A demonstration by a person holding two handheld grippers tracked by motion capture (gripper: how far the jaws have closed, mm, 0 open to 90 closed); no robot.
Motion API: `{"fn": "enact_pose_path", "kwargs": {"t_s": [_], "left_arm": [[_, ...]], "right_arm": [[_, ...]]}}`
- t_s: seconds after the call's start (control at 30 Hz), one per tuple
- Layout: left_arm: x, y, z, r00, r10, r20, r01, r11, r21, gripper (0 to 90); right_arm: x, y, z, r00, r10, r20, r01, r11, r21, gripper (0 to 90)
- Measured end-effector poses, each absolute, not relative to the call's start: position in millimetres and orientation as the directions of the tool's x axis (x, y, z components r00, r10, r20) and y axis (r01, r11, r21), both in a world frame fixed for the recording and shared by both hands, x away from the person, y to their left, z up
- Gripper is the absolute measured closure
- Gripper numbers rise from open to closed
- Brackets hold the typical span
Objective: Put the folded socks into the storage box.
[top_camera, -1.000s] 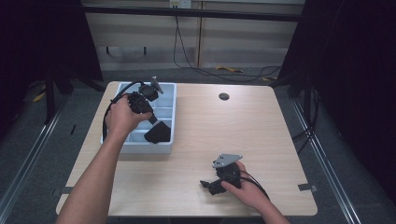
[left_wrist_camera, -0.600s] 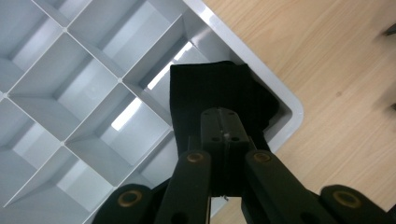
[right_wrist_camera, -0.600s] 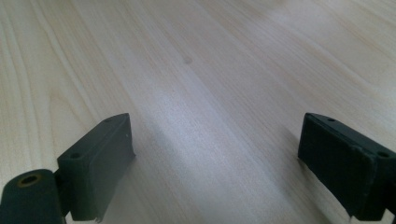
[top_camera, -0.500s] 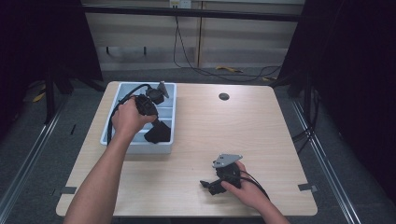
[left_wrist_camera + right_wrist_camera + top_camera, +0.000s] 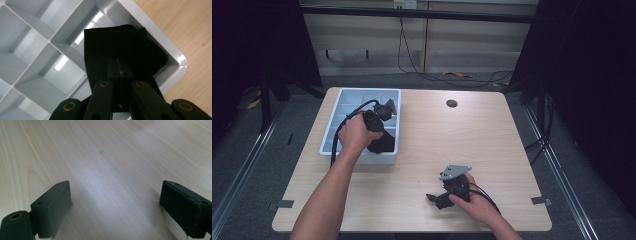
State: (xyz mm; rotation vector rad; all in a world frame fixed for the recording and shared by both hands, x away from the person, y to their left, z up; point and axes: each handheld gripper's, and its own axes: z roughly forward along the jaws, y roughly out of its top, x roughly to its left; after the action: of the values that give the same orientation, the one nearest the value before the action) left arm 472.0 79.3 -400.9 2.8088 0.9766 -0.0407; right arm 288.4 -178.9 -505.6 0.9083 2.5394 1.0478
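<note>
A grey-blue divided tray stands on the left half of the wooden table. My left gripper hangs over its near right corner, shut on a black ribbed cloth. In the left gripper view the shut jaws of the gripper pinch the cloth, which drapes over the corner compartment beside the tray wall. My right gripper rests low at the table's front right. It stands open, with bare tabletop between its jaws.
A small dark round hole sits in the table near the far edge. Cables run over the floor behind the table. The tray's other compartments look bare.
My left hand and gripper have shifted slightly right and nearer over the tray, with the cloth still held. The right gripper has not moved.
</note>
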Motion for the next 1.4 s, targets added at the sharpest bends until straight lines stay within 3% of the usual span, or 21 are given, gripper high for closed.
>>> {"fn": "enact_pose_path", "kwargs": {"t_s": [0.37,0.7,0.9,1.2,1.4], "left_arm": [[464,67,-435,0.798,0.586,-0.141,0.598,-0.798,0.075,90.0],[463,67,-437,0.786,0.599,-0.156,0.615,-0.783,0.092,90.0],[463,73,-421,0.783,0.600,-0.161,0.619,-0.778,0.112,90.0],[469,86,-359,0.782,0.613,-0.115,0.623,-0.759,0.189,90.0],[470,87,-348,0.787,0.607,-0.108,0.615,-0.761,0.206,90.0]], "right_arm": [[288,-179,-506,-0.777,0.630,0.010,0.454,0.548,0.703,9.7],[288,-178,-506,-0.778,0.629,0.011,0.453,0.548,0.703,9.6],[288,-178,-506,-0.778,0.629,0.009,0.451,0.549,0.704,9.6],[288,-179,-505,-0.779,0.627,0.011,0.453,0.551,0.701,9.6],[288,-179,-505,-0.778,0.628,0.013,0.455,0.550,0.700,9.6]]}}
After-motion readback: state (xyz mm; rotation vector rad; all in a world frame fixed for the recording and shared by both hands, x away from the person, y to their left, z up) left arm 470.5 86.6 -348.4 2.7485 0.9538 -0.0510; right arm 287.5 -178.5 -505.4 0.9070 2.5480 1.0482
